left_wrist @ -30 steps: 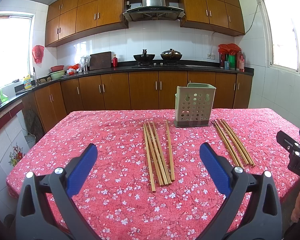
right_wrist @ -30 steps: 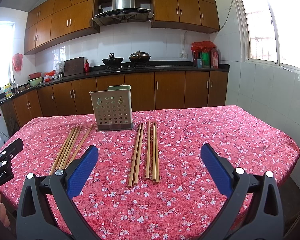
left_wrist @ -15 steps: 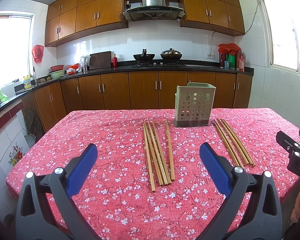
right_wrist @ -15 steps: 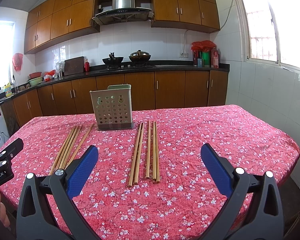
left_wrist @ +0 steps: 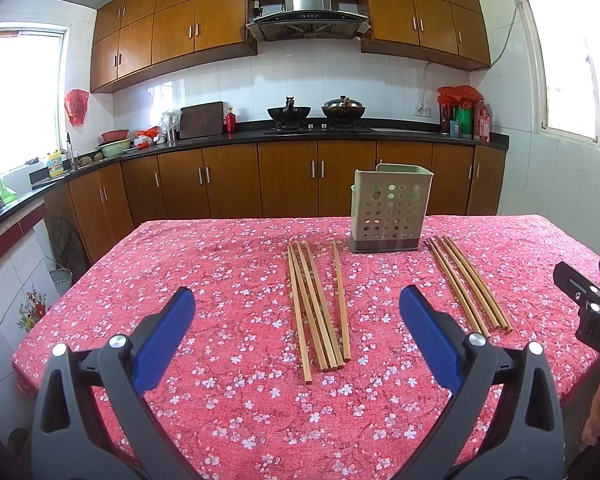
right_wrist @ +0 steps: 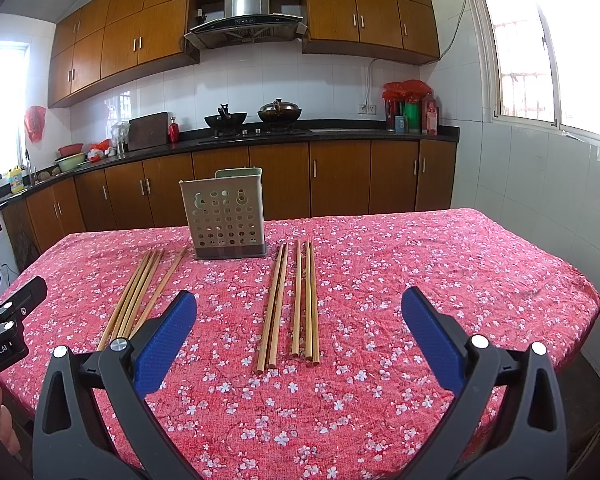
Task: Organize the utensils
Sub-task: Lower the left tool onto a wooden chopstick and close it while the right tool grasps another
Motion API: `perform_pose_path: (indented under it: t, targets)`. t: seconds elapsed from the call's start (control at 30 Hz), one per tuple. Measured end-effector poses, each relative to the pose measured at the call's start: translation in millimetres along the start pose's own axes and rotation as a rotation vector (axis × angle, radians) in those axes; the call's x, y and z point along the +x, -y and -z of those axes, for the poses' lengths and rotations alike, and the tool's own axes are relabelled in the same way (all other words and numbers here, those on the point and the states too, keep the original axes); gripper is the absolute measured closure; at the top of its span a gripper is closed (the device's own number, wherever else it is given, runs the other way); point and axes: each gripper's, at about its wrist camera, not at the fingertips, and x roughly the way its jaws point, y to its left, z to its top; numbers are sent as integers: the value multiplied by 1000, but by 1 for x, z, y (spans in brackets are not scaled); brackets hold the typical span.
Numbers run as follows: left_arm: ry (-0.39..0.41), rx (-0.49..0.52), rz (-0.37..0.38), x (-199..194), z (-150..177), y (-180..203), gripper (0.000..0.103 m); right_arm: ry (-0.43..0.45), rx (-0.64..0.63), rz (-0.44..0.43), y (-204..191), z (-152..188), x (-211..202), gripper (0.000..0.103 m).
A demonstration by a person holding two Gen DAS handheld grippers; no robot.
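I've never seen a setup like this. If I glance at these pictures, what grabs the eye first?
Probably the red flowered tablecloth filling the foreground, with two bundles of chopsticks lying flat on it: the left bundle and the right bundle. Between them, farther back, stands a perforated utensil holder, upright. The blue-padded left gripper and right gripper frame the bottom of each view, jaws wide open, holding nothing.

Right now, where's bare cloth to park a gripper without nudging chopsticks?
Free: the wide strip right of the right chopstick bundle out to the table edge, and the near-left corner beside the left chopstick bundle. Crowded: around the utensil holder, flanked closely by both bundles.
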Motion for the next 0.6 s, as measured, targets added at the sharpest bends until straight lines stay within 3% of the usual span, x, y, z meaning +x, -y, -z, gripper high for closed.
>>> perform_pose_path:
  t: [0.13, 0.23, 0.37, 0.47, 0.53, 0.6]
  targets:
    - [-12, 1, -15, 9, 7, 1, 4, -4, 1, 0, 2, 1, 2, 2]
    - [-63, -14, -6, 19, 8, -3, 4, -23, 6, 0, 5, 5, 5, 2]
    - [-153, -39, -20, 41, 9, -13, 4, -127, 28, 32, 14, 6, 38, 5]
    - [-239, -68, -36, 66, 8, -28, 4, -212, 44, 55, 25, 3, 67, 21]
    - [-275, -83, -38, 79, 6, -36, 5, -276, 50, 44, 31, 0, 89, 41]
    - [-309, -92, -37, 94, 3, -41, 12, -342, 60, 31, 36, -1, 114, 54]
